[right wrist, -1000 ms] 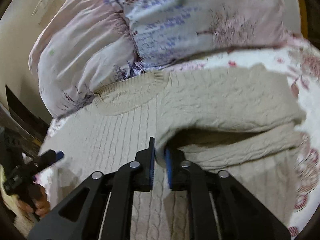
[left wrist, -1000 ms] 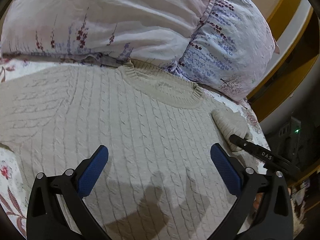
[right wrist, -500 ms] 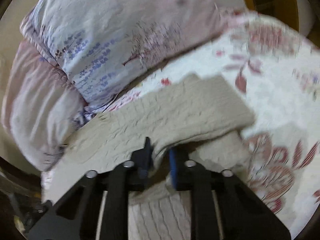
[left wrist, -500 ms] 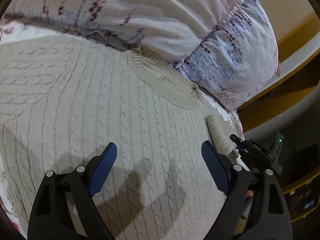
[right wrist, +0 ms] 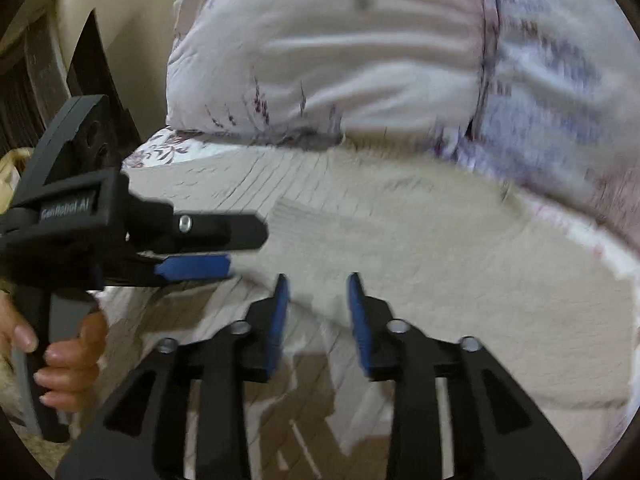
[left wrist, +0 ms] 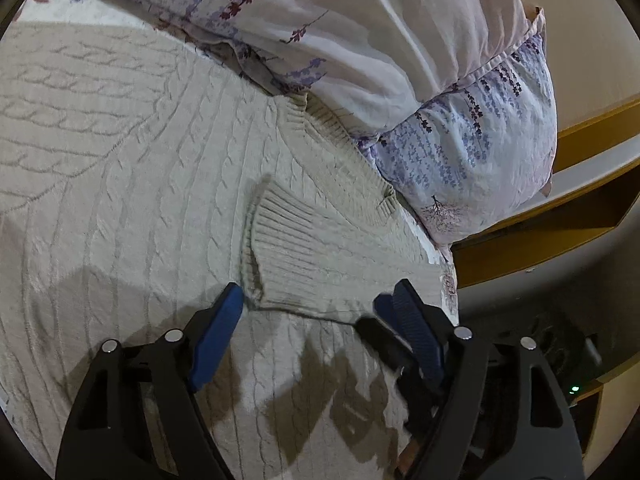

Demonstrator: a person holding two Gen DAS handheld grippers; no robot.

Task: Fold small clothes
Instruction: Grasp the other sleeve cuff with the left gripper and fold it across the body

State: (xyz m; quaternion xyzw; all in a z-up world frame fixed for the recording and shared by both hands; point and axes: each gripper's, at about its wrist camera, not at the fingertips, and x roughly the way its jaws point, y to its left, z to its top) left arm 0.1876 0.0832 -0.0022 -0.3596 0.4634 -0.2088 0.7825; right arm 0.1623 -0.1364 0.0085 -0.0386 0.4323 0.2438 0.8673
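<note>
Both grippers hang low over the sweater [left wrist: 120,200]. Left gripper [left wrist: 316,304] is spread wide, holding nothing, its pads straddling the folded-in cuff [left wrist: 288,248]. Right gripper [right wrist: 316,296] is partly open, also empty, just above the knit. Past the sweater's collar [left wrist: 332,136] sit the pillows [left wrist: 400,40].

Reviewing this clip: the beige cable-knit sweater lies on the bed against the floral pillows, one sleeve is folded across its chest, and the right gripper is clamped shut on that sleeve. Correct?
Not quite. The right wrist view shows the right gripper open, its blue pads apart above the sweater, gripping nothing. The rest holds: the sleeve lies folded across the chest, with the floral pillows behind.
</note>
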